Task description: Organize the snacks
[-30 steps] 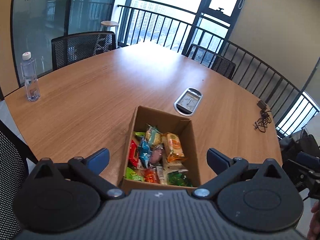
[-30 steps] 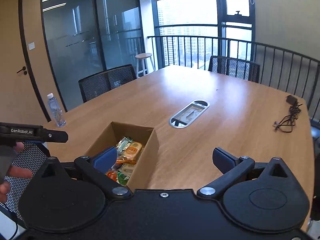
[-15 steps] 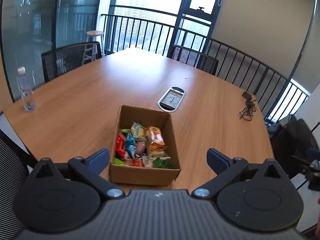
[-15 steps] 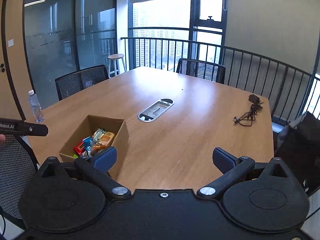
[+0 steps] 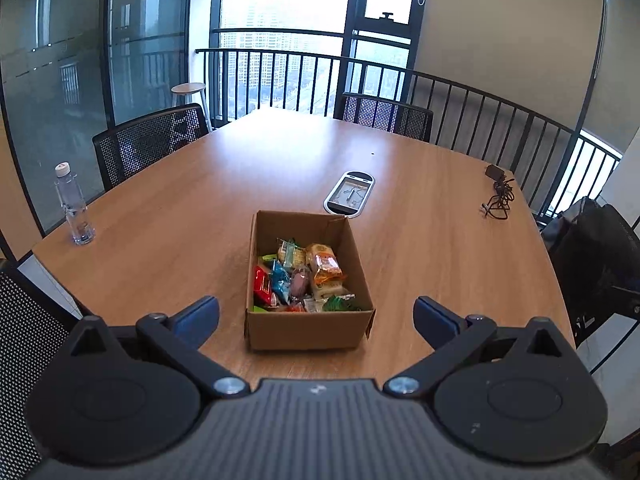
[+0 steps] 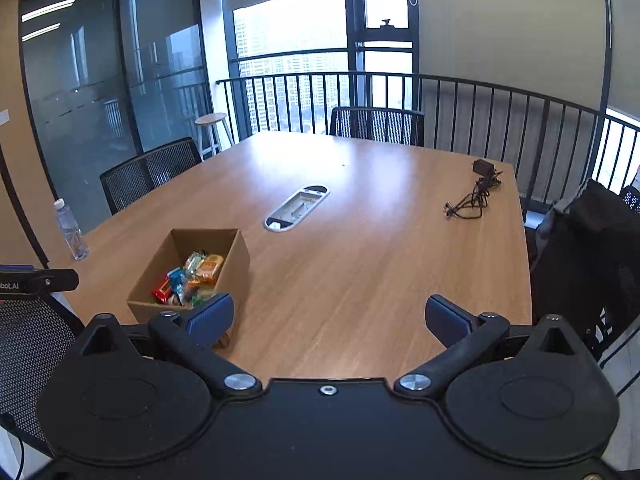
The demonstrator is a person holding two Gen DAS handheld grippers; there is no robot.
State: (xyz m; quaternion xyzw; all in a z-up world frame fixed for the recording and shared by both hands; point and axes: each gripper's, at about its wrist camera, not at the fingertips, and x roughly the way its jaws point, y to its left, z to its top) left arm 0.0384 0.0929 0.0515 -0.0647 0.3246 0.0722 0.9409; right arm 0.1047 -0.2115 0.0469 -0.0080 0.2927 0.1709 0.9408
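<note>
Bottle: clear water bottle (image 5: 74,208) is seen standing upright at far-left table edge, well apart from box; not a task item by the look of it.
Left gripper: left gripper (image 5: 316,314) is held above the near table edge, jaws spread wide, nothing held; box is framed between the blue pads (image 5: 198,316).
Box: open cardboard box (image 5: 308,330) is set on the wooden table (image 5: 200,208) near the front edge, flaps off, upright; in right wrist view it lies at lower left (image 6: 150,276).
Snacks: small wrapped snacks (image 5: 298,278) are piled loose inside the box, approx. half-filling it; red, blue, orange, green and pale crinkly packs, overlapping, none seen outside on the table.
Cable port: oval grommet (image 5: 350,198) is seen just beyond the box.
Right gripper: right gripper (image 6: 330,318) is held over bare table right of box, jaws wide, empty; its left pad overlaps the box corner in view, contact cannot be told.
Charger: black cable w/ adapter (image 6: 476,194) lies far right, well apart.
Stage (judged): packs all appear boxed, so sorting looks done or nearly so.
Risk 1: light box could be shoved or tipped if nudged by a pad on a reach in.
Risk 2: slick film packs may slip from a pinch; two overlapping packs could be taken at once.
Risk 3: soft contents may be crushed if jaws are closed hard.
</note>
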